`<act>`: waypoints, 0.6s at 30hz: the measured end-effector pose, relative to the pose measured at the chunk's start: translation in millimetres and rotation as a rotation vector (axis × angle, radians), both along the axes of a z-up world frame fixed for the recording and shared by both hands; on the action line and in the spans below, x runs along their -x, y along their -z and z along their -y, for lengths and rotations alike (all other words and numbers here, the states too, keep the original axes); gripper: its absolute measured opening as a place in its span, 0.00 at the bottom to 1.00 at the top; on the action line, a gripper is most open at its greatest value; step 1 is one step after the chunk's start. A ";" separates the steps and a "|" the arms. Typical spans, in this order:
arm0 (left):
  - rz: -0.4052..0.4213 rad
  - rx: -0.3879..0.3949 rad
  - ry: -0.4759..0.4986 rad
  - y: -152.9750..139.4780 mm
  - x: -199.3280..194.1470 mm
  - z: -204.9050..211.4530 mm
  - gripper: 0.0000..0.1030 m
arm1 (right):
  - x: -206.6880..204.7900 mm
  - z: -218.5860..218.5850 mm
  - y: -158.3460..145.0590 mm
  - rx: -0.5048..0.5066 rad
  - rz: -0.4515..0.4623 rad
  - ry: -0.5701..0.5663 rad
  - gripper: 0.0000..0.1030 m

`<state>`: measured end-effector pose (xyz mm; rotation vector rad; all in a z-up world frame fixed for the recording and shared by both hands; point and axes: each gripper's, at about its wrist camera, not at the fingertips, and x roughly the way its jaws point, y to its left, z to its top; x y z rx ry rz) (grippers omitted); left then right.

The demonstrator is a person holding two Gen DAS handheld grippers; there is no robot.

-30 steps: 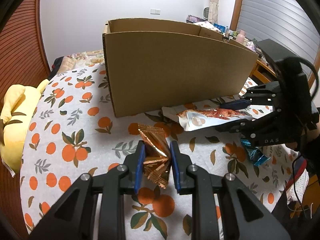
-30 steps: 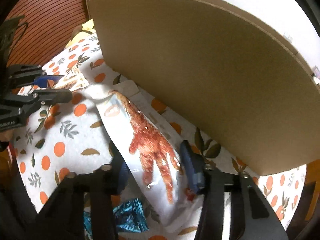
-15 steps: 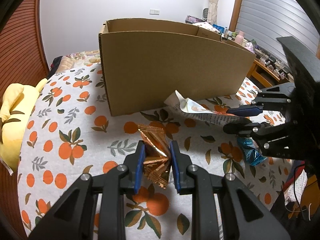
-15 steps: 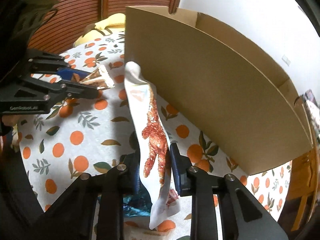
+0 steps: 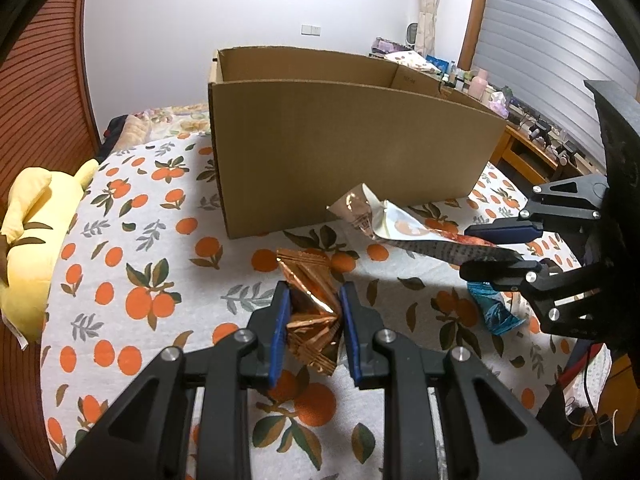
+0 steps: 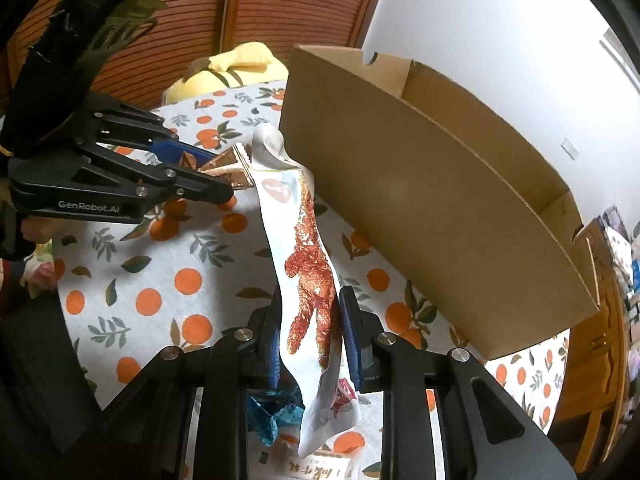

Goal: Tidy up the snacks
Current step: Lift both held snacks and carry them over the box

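The cardboard box (image 6: 440, 216) stands at one o'clock from the right tongs (image 6: 310, 344), clamped on the white snack pouch (image 6: 308, 264), long axis toward twelve; left tongs (image 5: 314, 336) pinch the copper wrapper (image 5: 310, 308).

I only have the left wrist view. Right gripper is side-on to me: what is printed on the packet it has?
Observer: The right wrist view shows the white snack packet face-on: a red-orange fried chicken foot picture runs down it, and the right gripper is shut on it.
Operator: Does the packet stick out behind the pads?
Observer: Yes, its tail hangs below them, over a blue wrapper on the tablecloth.
Operator: Anything else down there?
Observer: Another white packet with printed characters lies at the bottom edge, partly cut off.
Operator: And the cardboard box?
Observer: From that side a notch in its far rim shows; what lies inside the cardboard box stays hidden.
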<state>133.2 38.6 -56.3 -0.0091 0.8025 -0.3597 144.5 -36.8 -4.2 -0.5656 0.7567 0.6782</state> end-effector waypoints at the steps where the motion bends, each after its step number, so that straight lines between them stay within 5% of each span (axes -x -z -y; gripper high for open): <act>1: 0.003 0.000 -0.001 -1.6 0.4 -0.7 0.21 | 0.8 2.1 -2.1 -0.009 0.002 0.002 0.23; 18: 0.102 0.015 0.006 -49.5 0.8 -0.9 0.21 | 26.5 34.6 -52.7 -0.096 0.098 0.018 0.23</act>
